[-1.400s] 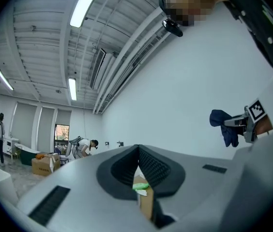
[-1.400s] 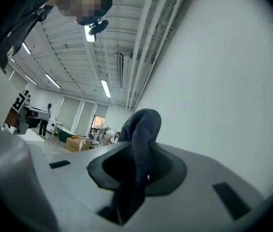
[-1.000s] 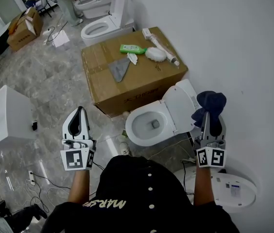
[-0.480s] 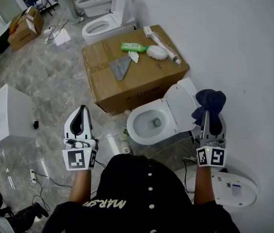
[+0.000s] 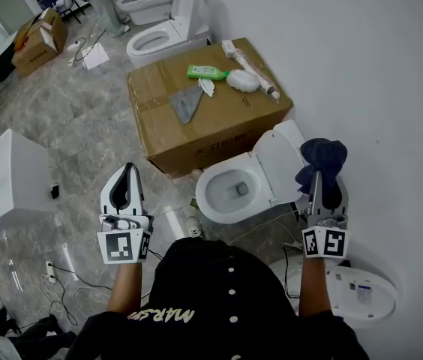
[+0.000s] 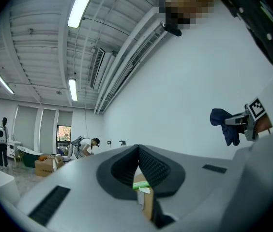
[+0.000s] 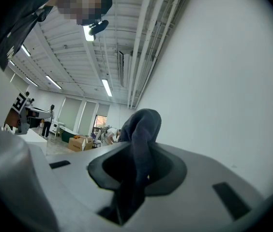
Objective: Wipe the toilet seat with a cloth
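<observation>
Hardly shifted: my right gripper (image 5: pixel 324 177) clenches the cloth (image 5: pixel 324 156), toilet seat (image 5: pixel 210 205) just left, mid-frame; left gripper (image 5: pixel 126 174) closed, empty.

Change over the last second is small, read from the head view only.

- Left gripper (image 5: pixel 130 168) has edged right. The gap from its jaw tips to the toilet bowl rim (image 5: pixel 202 201), off to the right of the jaws, is a shade narrower.
- Right gripper (image 5: pixel 319 177) has drifted slightly left. The cloth (image 5: pixel 322 156) at its jaw tips is marginally nearer the raised lid (image 5: pixel 275 160) just left of the jaws. Contact cannot be told.
- Both shifts fell mostly in the first half-second, with almost none since.
- The head camera also moved a little. The cardboard box (image 5: pixel 196 137) ahead of the jaws now sits slightly further right in frame.
</observation>
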The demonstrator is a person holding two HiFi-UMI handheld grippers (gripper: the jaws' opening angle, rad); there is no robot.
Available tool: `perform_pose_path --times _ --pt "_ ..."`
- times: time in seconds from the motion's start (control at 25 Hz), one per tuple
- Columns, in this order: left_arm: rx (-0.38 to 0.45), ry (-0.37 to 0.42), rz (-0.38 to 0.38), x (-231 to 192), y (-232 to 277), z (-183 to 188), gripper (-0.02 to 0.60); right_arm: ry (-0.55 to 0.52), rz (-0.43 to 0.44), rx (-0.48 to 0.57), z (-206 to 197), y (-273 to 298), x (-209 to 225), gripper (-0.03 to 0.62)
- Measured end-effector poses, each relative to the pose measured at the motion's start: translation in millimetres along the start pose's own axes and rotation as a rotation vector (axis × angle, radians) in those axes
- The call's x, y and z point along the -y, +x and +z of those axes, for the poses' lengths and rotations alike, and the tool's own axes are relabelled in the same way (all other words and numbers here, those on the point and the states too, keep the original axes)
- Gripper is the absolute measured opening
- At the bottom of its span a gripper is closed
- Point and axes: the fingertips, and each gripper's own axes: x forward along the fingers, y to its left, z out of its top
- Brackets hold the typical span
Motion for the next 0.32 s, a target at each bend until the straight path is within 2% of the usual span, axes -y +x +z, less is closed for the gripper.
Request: perform_pose_path --times 0.32 --pt "0.003 0.005 -0.003 1.3 -1.9 1.0 0.009 0.001 0.003 0.002 -0.5 0.0 -1.6 0.078"
